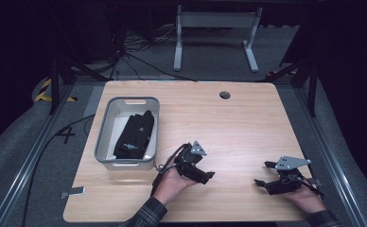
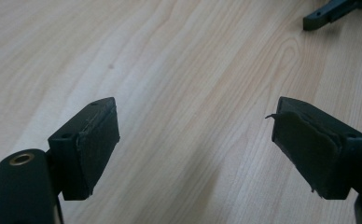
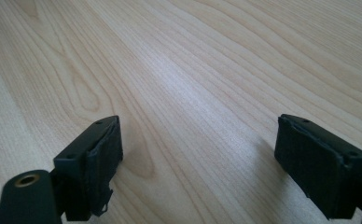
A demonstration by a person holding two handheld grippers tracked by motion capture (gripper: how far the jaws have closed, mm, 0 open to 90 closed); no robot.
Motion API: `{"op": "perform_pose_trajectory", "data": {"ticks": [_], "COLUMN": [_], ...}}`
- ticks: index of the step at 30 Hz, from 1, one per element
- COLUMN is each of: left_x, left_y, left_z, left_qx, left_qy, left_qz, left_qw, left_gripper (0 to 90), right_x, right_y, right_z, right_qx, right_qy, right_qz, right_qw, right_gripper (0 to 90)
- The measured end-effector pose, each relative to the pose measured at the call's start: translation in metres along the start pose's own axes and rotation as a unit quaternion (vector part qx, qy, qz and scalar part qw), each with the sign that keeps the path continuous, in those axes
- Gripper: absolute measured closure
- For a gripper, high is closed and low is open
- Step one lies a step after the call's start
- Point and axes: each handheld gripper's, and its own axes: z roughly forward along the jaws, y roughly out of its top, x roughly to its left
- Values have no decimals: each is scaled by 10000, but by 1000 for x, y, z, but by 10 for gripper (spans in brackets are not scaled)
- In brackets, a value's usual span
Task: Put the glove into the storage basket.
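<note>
One grey plastic bin [image 1: 107, 124] sits on the pale wood-grain table [image 1: 238, 123], holding one folded black cloth [image 1: 135, 135] with small light print too small to read. Right of the bin, two black grippers rest low: left gripper [image 2: 195, 140] and right gripper [image 3: 198, 161], both with jaws spread wide, empty.

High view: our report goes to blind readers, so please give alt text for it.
A person's hands hold the left tongs and right tongs, both open, over a wooden table. A grey bin at left holds black cloth.
</note>
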Motion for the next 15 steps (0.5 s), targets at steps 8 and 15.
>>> {"op": "perform_pose_trajectory", "data": {"ticks": [8,15], "left_x": [-8,-12], "left_y": [-5,-11], "left_z": [15,25], "left_qx": [237,289], "left_qy": [101,214], "left_qz": [137,323], "left_qw": [9996,9988], "left_gripper": [154,137], "right_x": [0,0], "right_y": [0,0], "right_z": [0,0], "right_qx": [1,0], "right_qy": [1,1], "right_qz": [-1,-2], "right_qw": [10000,10000], "right_gripper": [158,157]}}
